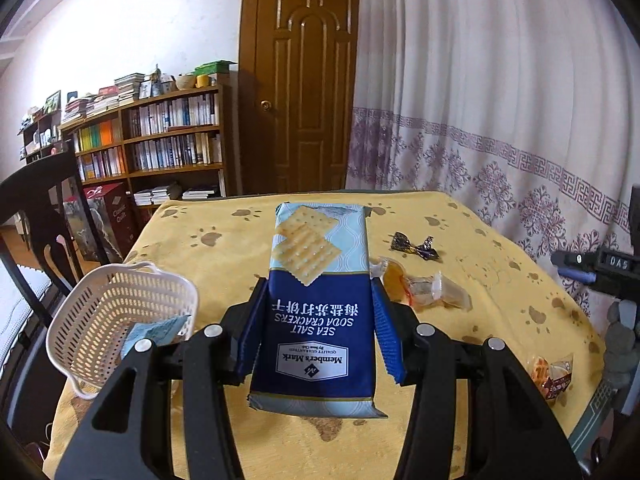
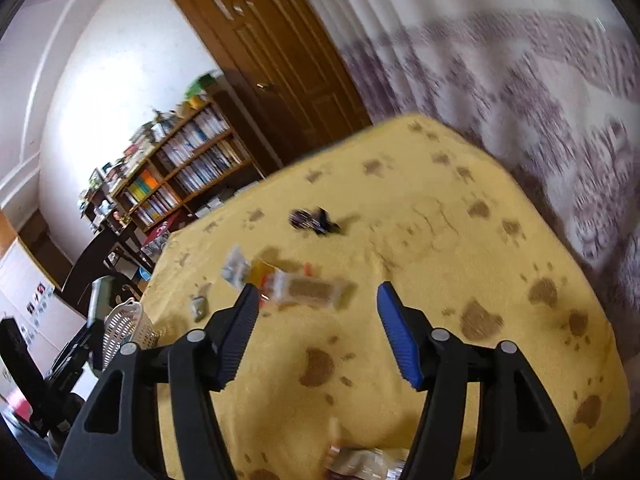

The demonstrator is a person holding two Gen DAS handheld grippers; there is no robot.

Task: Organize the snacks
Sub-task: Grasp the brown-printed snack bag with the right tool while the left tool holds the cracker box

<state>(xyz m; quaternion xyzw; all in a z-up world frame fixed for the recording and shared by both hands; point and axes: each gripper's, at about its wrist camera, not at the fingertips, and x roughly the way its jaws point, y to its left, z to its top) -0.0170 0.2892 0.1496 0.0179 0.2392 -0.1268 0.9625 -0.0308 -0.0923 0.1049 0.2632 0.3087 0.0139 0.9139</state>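
My left gripper point(image 1: 318, 292) is shut on a blue pack of sea salt soda crackers point(image 1: 320, 280), held lengthwise above the yellow tablecloth point(image 1: 500, 280). A white perforated basket point(image 1: 120, 320) stands at the table's left edge with a light blue packet point(image 1: 154, 332) inside. Small clear-wrapped snacks point(image 1: 424, 290) and a dark twisted candy wrapper point(image 1: 416, 246) lie to the right of the crackers. My right gripper point(image 2: 316, 300) is open over the table with nothing between its fingers; the clear-wrapped snacks point(image 2: 296, 290) lie just beyond its tips, blurred.
Another wrapped snack point(image 1: 552, 376) lies near the right table edge and one point(image 2: 360, 460) under the right gripper. A dark chair point(image 1: 40, 220) stands left of the table. A bookshelf point(image 1: 160, 140), a wooden door point(image 1: 300, 80) and a curtain point(image 1: 500, 100) stand behind.
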